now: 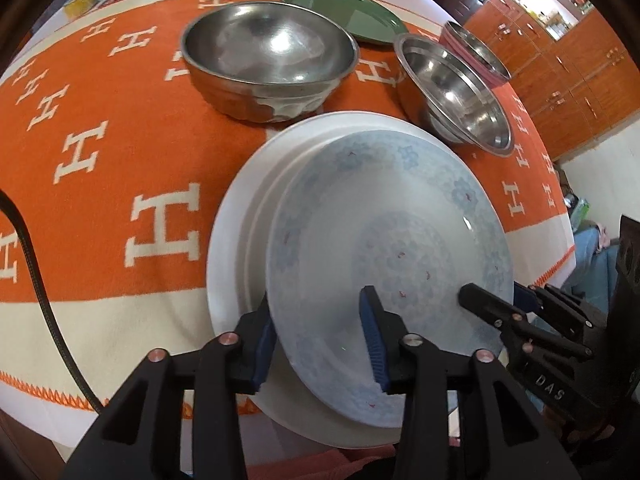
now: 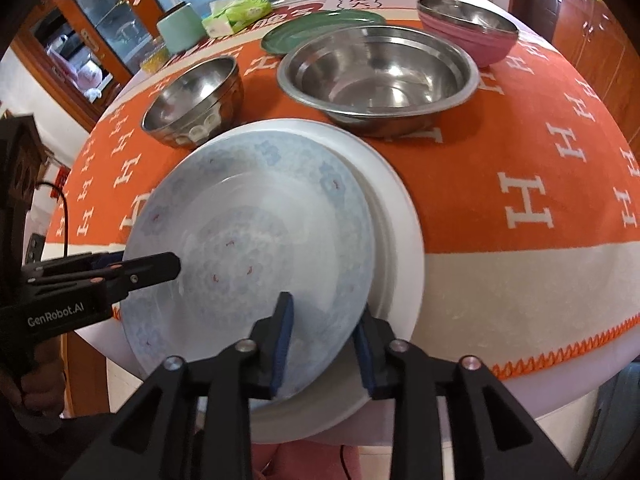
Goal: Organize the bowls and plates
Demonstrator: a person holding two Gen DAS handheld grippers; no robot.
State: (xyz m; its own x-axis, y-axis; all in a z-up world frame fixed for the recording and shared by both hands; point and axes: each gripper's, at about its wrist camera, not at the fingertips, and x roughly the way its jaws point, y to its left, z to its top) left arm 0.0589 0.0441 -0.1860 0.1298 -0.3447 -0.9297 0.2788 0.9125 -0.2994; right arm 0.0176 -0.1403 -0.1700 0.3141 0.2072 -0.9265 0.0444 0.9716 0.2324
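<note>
A blue-patterned plate (image 1: pixel 392 216) (image 2: pixel 256 208) lies tilted on a larger white plate (image 1: pixel 232 240) (image 2: pixel 400 208) at the table's near edge. My left gripper (image 1: pixel 320 342) straddles the patterned plate's left rim, one pad above and one below. Its jaws stand apart and do not pinch it. My right gripper (image 2: pixel 324 348) straddles the opposite rim the same way, open. Each gripper shows in the other's view: the right gripper (image 1: pixel 492 296) at the plate's right edge, the left gripper (image 2: pixel 144 262) at its left edge.
Behind the plates stand a deep steel bowl (image 1: pixel 272 56) (image 2: pixel 192 100), a wide steel basin (image 1: pixel 456 92) (image 2: pixel 380 72), a pink bowl (image 2: pixel 468 28) and a green plate (image 1: pixel 344 12) (image 2: pixel 316 28). Farther back are a mint cup (image 2: pixel 180 30) and a tissue pack (image 2: pixel 240 10). The white plate overhangs the table's near edge.
</note>
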